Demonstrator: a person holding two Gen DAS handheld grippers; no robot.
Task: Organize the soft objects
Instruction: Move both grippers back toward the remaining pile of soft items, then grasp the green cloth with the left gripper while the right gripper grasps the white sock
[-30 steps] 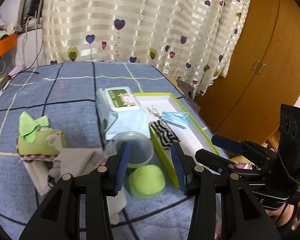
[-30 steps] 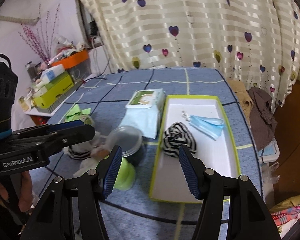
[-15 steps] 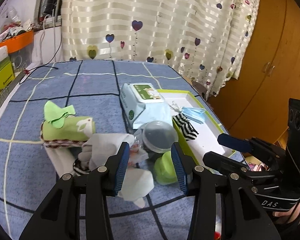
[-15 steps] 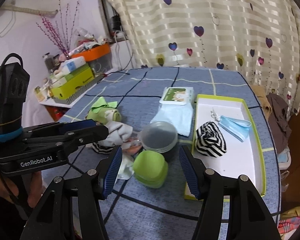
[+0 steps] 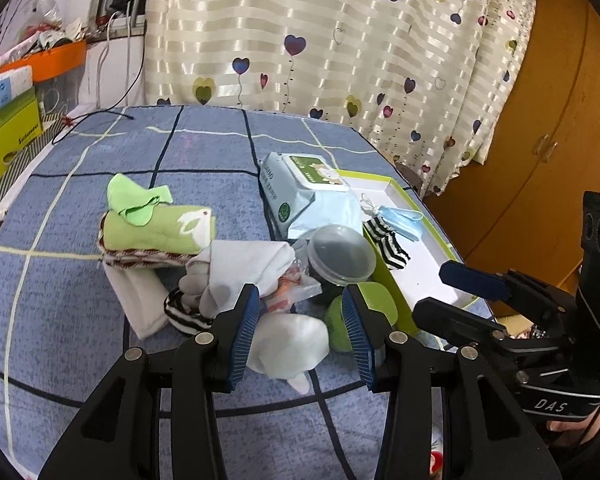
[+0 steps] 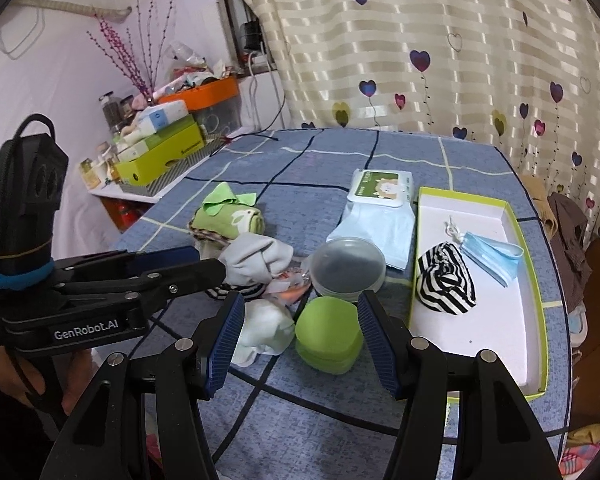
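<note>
Hand (image 6: 28,376) gripping left claw (image 6: 204,266): right-wrist view only.

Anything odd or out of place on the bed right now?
Yes: the socks and white cloths lie in a loose heap, tangled with a small wrapper, outside the tray. One striped sock is in the tray; another lies in the heap.

Striped cream curtain (image 5: 340,52) with heart print covers the far wall. Wooden wardrobe (image 5: 540,140) stands at right. White wall (image 6: 60,60) at left, with a cluttered shelf (image 6: 148,176) below. Blue grid-pattern cloth (image 6: 340,152) covers the tabletop.
</note>
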